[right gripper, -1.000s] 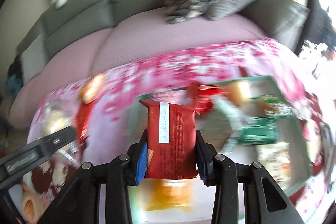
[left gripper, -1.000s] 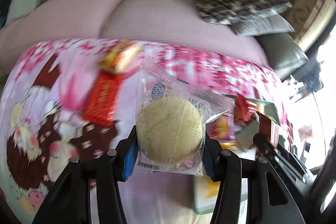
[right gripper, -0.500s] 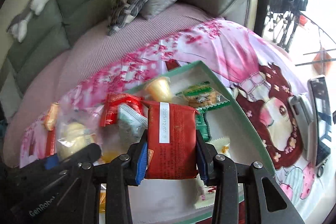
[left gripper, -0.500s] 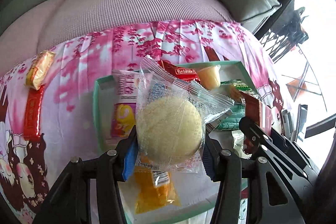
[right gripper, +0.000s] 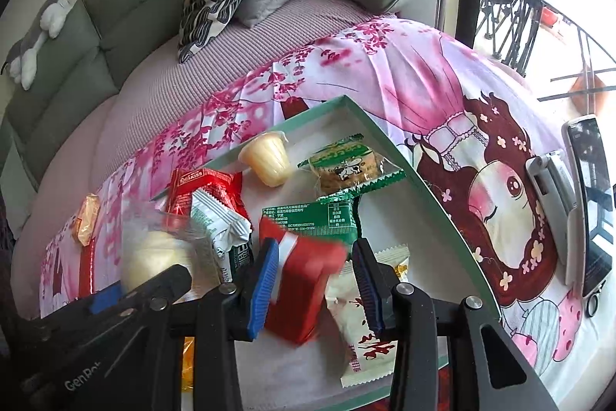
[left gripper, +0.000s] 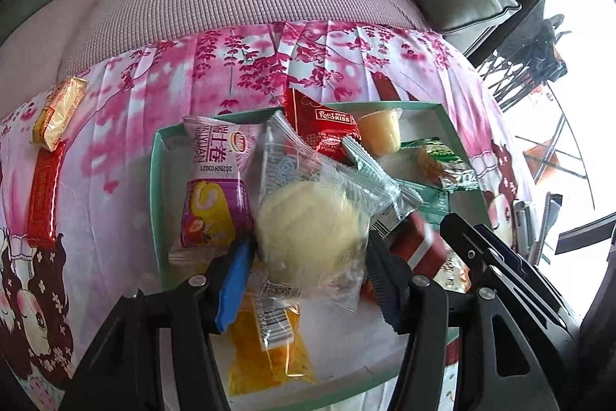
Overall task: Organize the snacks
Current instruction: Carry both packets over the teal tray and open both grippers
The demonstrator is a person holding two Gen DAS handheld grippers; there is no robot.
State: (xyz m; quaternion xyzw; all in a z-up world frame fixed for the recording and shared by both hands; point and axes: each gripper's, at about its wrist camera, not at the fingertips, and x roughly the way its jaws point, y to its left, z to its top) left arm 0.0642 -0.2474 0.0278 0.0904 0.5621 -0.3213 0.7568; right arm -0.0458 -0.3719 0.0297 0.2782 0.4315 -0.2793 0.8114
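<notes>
Both jaws had spread vs 0.5 s ago: left gripper (left gripper: 308, 268) freed cake pkt (left gripper: 312, 230), right gripper (right gripper: 315, 280) freed red pkt (right gripper: 304, 291) over tray (right gripper: 385, 137).

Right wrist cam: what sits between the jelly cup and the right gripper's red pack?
In the right wrist view, a green packet, label side up, lies between the jelly cup and the red pack in the right gripper.

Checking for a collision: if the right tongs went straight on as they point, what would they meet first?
Likely the red packet between the right tongs, then the green packet in the tray; depth is unclear.
</notes>
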